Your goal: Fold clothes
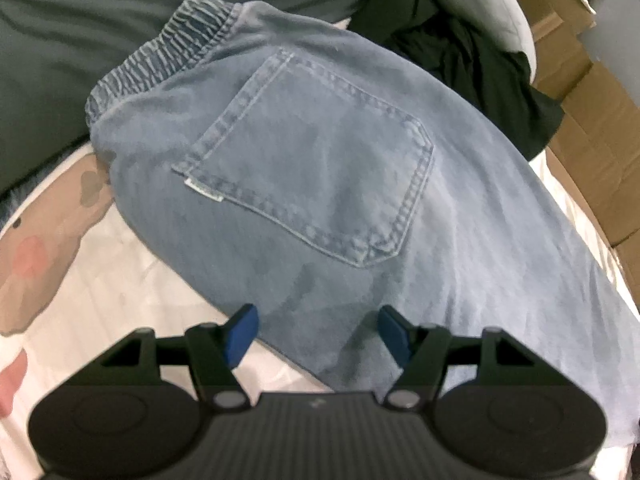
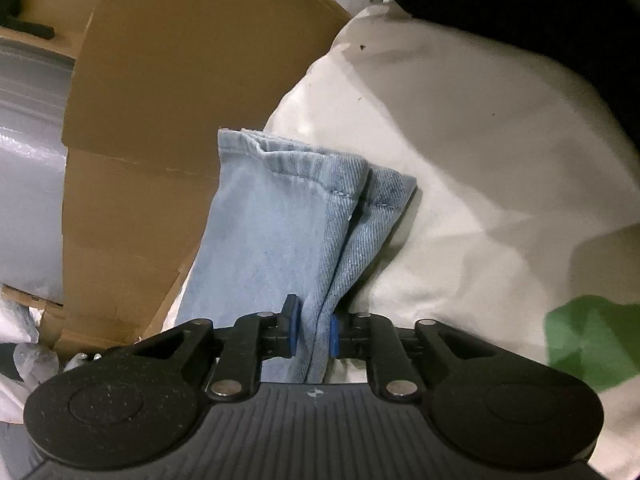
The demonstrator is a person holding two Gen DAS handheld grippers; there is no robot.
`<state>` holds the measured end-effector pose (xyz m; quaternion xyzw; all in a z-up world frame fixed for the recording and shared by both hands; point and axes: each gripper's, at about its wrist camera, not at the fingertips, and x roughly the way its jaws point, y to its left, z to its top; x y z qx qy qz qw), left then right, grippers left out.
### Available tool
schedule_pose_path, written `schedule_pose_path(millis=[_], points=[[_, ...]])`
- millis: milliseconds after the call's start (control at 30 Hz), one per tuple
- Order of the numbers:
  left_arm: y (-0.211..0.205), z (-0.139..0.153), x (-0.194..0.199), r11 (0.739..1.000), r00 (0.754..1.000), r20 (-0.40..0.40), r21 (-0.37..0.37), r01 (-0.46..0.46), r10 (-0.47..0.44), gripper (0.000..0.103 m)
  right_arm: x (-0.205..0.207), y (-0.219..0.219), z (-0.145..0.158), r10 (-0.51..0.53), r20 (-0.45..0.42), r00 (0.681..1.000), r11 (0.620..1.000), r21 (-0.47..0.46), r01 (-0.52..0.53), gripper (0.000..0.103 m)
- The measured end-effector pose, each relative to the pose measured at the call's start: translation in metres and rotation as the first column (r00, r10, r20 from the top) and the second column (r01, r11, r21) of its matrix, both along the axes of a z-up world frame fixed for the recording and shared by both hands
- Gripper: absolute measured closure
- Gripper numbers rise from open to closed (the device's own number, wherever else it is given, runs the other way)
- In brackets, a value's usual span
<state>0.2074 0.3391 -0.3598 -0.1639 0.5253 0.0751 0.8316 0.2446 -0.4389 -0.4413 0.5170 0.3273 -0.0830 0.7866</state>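
Note:
Light blue jeans (image 1: 320,152) lie on the white bed sheet (image 1: 120,300), back pocket up and the elastic waistband (image 1: 168,56) toward the far left. My left gripper (image 1: 318,334) hovers over the seat of the jeans near their lower edge, jaws wide apart and holding nothing. In the right wrist view the hemmed leg ends of the jeans (image 2: 288,216) hang doubled over the sheet's edge. My right gripper (image 2: 313,332) is shut on a fold of that denim, with a blue pad (image 2: 334,334) pressing it from each side.
A dark green duvet (image 1: 100,20) covers the far left of the bed. Black clothing (image 1: 472,52) is heaped beyond the jeans by a grey pillow (image 1: 500,8). Cardboard boxes (image 2: 168,100) stand along the bed's edge. A green patch (image 2: 588,340) shows on the white sheet (image 2: 460,140).

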Motion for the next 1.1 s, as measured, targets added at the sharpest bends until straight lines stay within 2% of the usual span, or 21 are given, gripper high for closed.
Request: schedule_pose_path(millis=[133,167,200,267,333,433,533,733,833,900,1100], points=[[-0.005,0.001,-0.001,0.998,0.998,-0.025,-0.003,0.060,-0.060,0.034,0.005,-0.002,0.000,-0.007,0.010,1.000,1.000,0.006,0.007,0.083],[-0.005,0.002,-0.001,0.998,0.997,-0.031,-0.010,0.068,-0.068,0.034,0.006,-0.003,0.002,-0.003,0.010,1.000,1.000,-0.003,0.003,0.086],[-0.006,0.002,-0.001,0.997,0.997,-0.033,-0.021,0.069,-0.069,0.034,0.007,-0.004,0.004,0.001,0.008,1.000,1.000,-0.017,0.000,0.094],[-0.006,0.004,-0.002,0.997,0.997,-0.036,-0.041,0.072,-0.073,0.035,0.007,-0.001,0.010,-0.003,-0.003,1.000,0.998,-0.060,0.003,0.094],[-0.007,0.005,-0.005,0.995,0.996,-0.037,-0.061,0.078,-0.081,0.035,0.007,0.001,0.013,-0.022,0.006,1.000,0.998,-0.061,0.022,0.094],[-0.007,0.004,-0.011,0.989,0.995,-0.046,-0.121,0.083,-0.089,0.037,0.009,-0.002,0.006,-0.038,0.000,0.999,0.999,-0.028,0.038,0.091],[-0.009,-0.001,-0.020,0.975,0.994,-0.056,-0.206,0.082,-0.096,0.037,0.014,-0.007,-0.003,-0.053,-0.009,0.999,0.999,-0.001,0.053,0.090],[-0.015,-0.010,-0.047,0.944,0.993,-0.051,-0.319,0.085,-0.107,0.039,0.017,-0.011,-0.007,-0.090,-0.018,0.996,0.995,0.049,0.091,0.092],[-0.015,-0.016,-0.051,0.934,0.996,-0.032,-0.352,0.069,-0.085,0.042,0.018,-0.010,-0.004,-0.093,-0.015,0.996,0.994,0.049,0.093,0.095],[-0.015,-0.022,-0.048,0.926,0.998,-0.011,-0.375,0.049,-0.058,0.052,0.017,-0.010,0.000,-0.093,-0.016,0.996,0.994,0.051,0.094,0.096],[-0.007,-0.042,-0.050,0.890,0.998,0.058,-0.456,0.001,0.028,0.052,0.019,-0.006,0.022,-0.093,0.018,0.995,0.995,0.050,0.092,0.096]])
